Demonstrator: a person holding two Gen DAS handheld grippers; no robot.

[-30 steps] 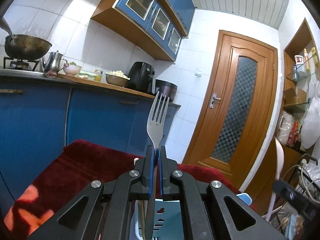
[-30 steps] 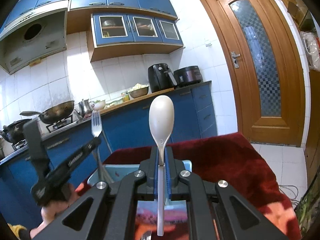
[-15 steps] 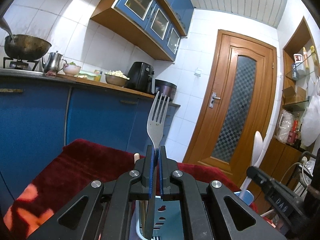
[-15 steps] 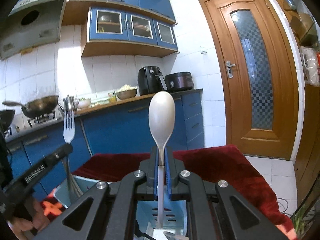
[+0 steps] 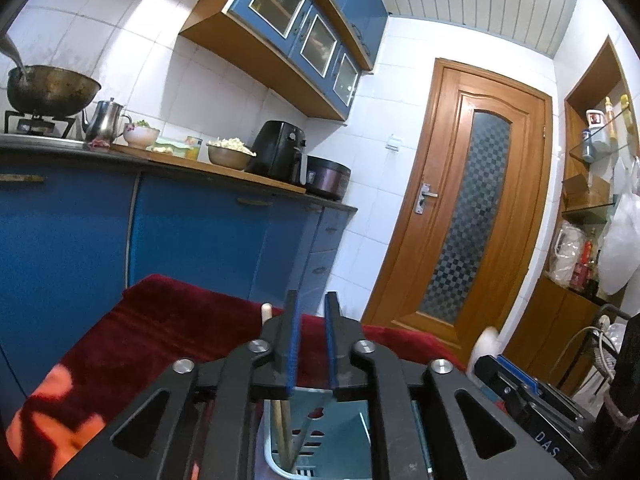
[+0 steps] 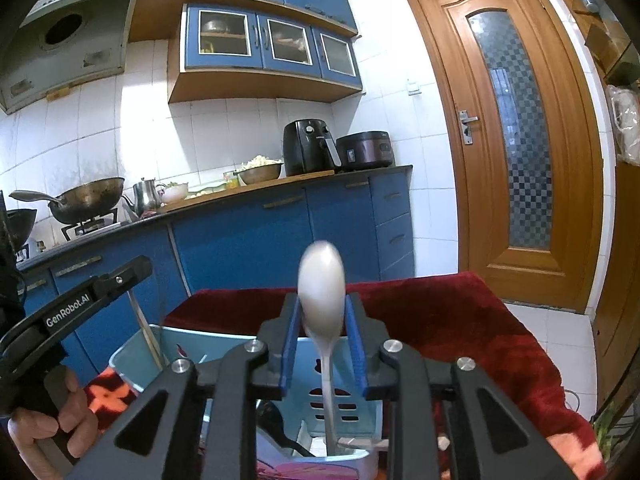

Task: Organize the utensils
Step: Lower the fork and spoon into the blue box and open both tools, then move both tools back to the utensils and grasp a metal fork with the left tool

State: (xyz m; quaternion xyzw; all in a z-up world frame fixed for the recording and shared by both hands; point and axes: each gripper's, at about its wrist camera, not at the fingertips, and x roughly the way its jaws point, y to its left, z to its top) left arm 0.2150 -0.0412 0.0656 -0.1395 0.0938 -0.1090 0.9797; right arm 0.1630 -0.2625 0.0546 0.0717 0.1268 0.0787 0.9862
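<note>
My left fingers [image 5: 311, 344] have just been opening and there's nothing between them now. The fork [image 5: 306, 438] sits in the light blue holder [image 5: 344, 440] just below them, leaning beside a wooden stick [image 5: 282, 424]. My right fingers [image 6: 322, 344] have just been opening too, pads clear of the white spoon [image 6: 323, 292], which stands blurred between them with its handle down in the same holder [image 6: 224, 350]. The holder's on a red blanket [image 6: 440, 320].

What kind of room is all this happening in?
A home kitchen, by the look of it: a wok sits on a gas burner, an air fryer and a rice cooker stand on the counter, and blue cabinets hang above.
</note>
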